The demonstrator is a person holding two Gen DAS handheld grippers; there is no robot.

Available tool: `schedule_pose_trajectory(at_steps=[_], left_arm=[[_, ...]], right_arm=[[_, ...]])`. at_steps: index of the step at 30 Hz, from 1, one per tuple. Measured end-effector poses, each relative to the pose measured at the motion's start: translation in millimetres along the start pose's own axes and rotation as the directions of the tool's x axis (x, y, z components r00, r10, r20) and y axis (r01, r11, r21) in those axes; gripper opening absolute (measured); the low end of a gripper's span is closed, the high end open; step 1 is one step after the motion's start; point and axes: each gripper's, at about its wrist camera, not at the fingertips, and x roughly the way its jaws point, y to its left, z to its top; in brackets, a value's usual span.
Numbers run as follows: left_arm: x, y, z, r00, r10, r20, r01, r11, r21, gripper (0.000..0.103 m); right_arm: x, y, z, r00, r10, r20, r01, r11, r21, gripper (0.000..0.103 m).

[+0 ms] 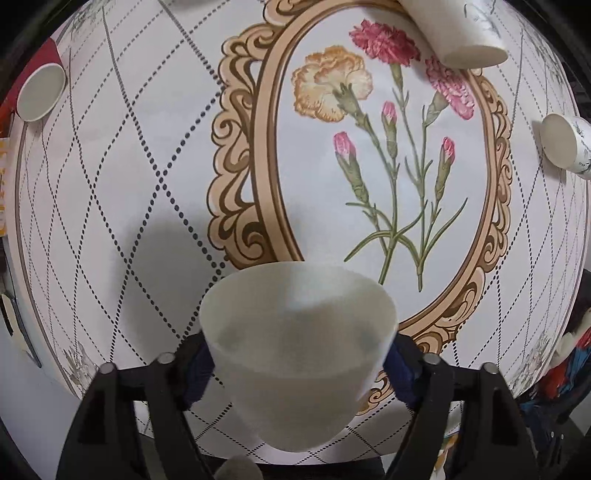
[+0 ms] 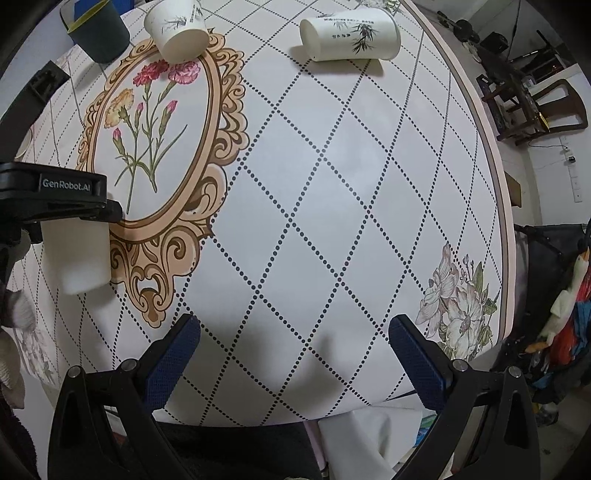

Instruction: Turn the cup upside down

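My left tool (image 1: 299,354) is clamped on a frosted plastic cup (image 1: 299,347), one blue pad on each side of its wall, and holds it above the near edge of the desk (image 1: 147,184), beside the gold frame print. My right tool (image 2: 295,362) gapes wide with nothing in it over the near edge. Toward the far edge, one paper cup (image 2: 181,29) stands mouth down and another paper cup (image 2: 351,35) lies on its side. A dark cup (image 2: 98,31) stands near the far left corner.
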Motion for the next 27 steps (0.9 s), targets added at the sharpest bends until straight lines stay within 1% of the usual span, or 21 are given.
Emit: schedule_pose_trajectory(at_steps=[2,5,7,10,13,14,15,17,19,20,22,24,26,27], left_arm=[[3,-11,8,1.000,-0.001,0.012,0.001,1.000,-0.003,0.085],[0,-16,2,1.000,-0.007,0.022,0.007,1.000,-0.001,0.085],[-3,-10,9,1.000,-0.008,0.029,0.008,1.000,-0.001,0.085],[-11,-3,8,0.999,-0.014,0.048,0.014,1.000,-0.001,0.085],[-31,3,-2,0.995,-0.016,0.099,0.016,1.000,0.000,0.085],[-40,6,5,0.992,-0.010,0.126,0.011,1.000,-0.002,0.085],[-50,16,4,0.989,0.001,0.149,0.000,1.000,-0.003,0.085],[-71,27,-11,0.979,0.030,0.201,-0.028,1.000,-0.010,0.086],[-91,38,-37,0.967,0.073,0.243,-0.069,0.997,-0.026,0.085],[-95,53,-43,0.962,0.094,0.255,-0.088,0.995,-0.037,0.085],[-107,70,-62,0.957,0.115,0.265,-0.103,0.993,-0.058,0.085],[-124,82,-84,0.950,0.154,0.272,-0.137,0.987,-0.080,0.085],[-122,91,-101,0.947,0.176,0.269,-0.153,0.983,-0.102,0.085],[-121,98,-94,0.948,0.177,0.263,-0.154,0.982,-0.108,0.085]], right_arm=[[-2,-1,0,1.000,0.001,0.007,-0.001,1.000,-0.001,0.103],[-4,-1,-1,1.000,0.004,0.014,-0.004,1.000,-0.001,0.103],[-6,-1,-2,1.000,0.006,0.017,-0.006,1.000,-0.002,0.103],[-9,1,-3,1.000,0.010,0.020,-0.010,1.000,0.000,0.103],[-14,1,-7,0.999,0.030,0.026,-0.030,1.000,0.003,0.103],[-16,1,-8,0.999,0.035,0.028,-0.035,0.999,0.002,0.103],[-19,1,-9,0.998,0.046,0.035,-0.046,0.999,-0.001,0.103],[-25,4,-10,0.997,0.066,0.038,-0.066,0.998,-0.010,0.103],[-34,10,-13,0.994,0.094,0.047,-0.093,0.995,-0.023,0.103],[-39,13,-14,0.993,0.110,0.051,-0.108,0.994,-0.031,0.103],[-50,23,-15,0.988,0.142,0.058,-0.139,0.989,-0.056,0.103],[-60,35,-16,0.983,0.171,0.062,-0.166,0.983,-0.082,0.103],[-69,47,-18,0.979,0.193,0.070,-0.185,0.977,-0.110,0.103],[-72,54,-20,0.977,0.202,0.072,-0.192,0.973,-0.124,0.103]])
